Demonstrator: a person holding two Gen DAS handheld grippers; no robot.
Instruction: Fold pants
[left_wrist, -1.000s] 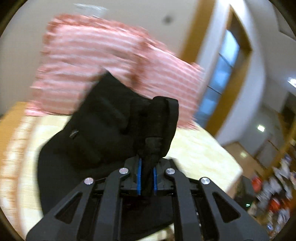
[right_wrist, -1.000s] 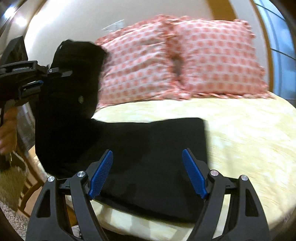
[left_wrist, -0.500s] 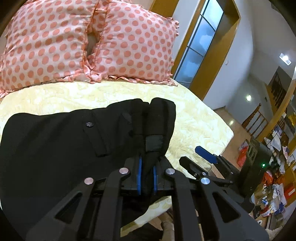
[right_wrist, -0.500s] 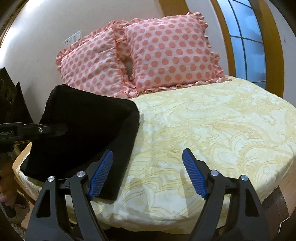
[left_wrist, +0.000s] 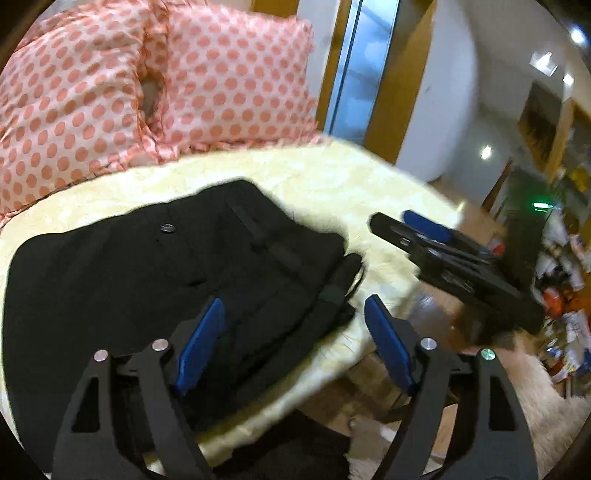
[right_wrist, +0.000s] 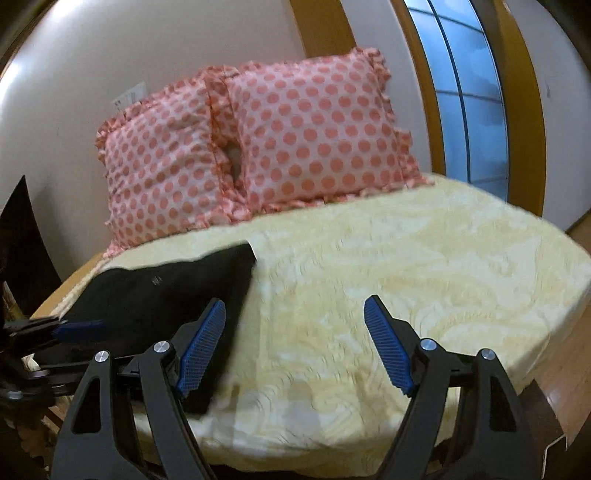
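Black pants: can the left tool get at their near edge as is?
Probably yes. The left tool is open with its jaws spread just above the folded black pants on the bed, and nothing lies between. The right tool sits off to the side.

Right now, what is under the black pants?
The pants lie folded on the yellow bedspread, near the bed's corner. The bedspread shows all around them, but the part right beneath is covered, so anything hidden there cannot be seen.

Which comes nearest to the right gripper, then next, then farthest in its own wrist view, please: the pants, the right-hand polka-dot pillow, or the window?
From the right gripper:
1. Black pants, lower left on the bed, by its left finger.
2. Polka-dot pillow, at the bed's head.
3. Window, upper right, behind the bed.
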